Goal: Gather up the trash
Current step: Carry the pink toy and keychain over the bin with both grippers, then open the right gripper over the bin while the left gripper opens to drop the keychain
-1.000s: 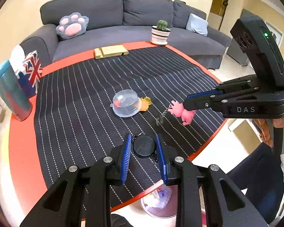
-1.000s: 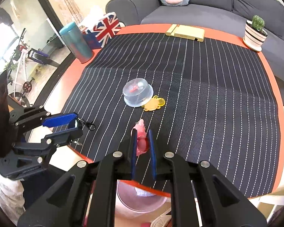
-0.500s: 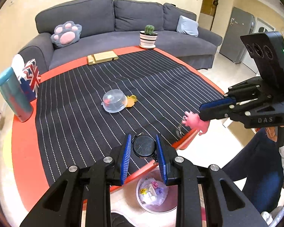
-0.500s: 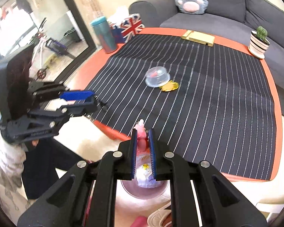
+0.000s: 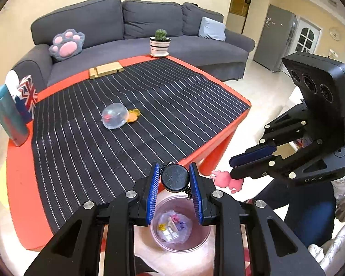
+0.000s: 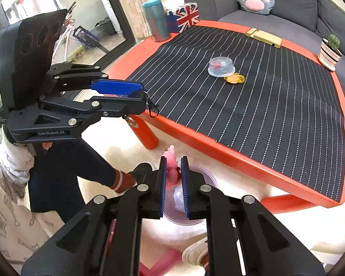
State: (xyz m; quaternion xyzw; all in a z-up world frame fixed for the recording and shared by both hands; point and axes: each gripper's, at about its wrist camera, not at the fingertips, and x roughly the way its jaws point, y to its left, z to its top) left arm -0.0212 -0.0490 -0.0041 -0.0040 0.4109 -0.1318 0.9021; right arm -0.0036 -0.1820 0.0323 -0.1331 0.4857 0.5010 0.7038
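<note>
My left gripper [image 5: 174, 180] is shut on a round black keychain disc [image 5: 174, 177] with a dangling clip, held above a clear plastic trash bin [image 5: 180, 227] on the floor with several bits of litter inside. My right gripper [image 6: 173, 168] is shut on a pink pig toy [image 6: 171, 161], also over the bin [image 6: 209, 179]. In the left wrist view the right gripper [image 5: 232, 163] holds the pig [image 5: 226, 180] just right of the disc. In the right wrist view the left gripper [image 6: 142, 96] shows the clip hanging from its tips. A clear plastic dome lid [image 5: 114, 116] and a yellow piece [image 5: 133, 116] lie on the mat.
The red table [image 5: 218, 147] with a black striped mat [image 6: 264, 87] stands beyond the bin. On it: teal tumbler [image 5: 8, 117], Union Jack tissue box [image 6: 187, 16], wooden stand [image 5: 105, 70], potted cactus [image 5: 159, 43]. A grey sofa [image 5: 131, 23] is behind. A person's legs [image 6: 80, 161] are beside the bin.
Both grippers have pulled back from over the mat past the table's front edge, carrying the disc and the pig. They now hang over the bin on the floor.
</note>
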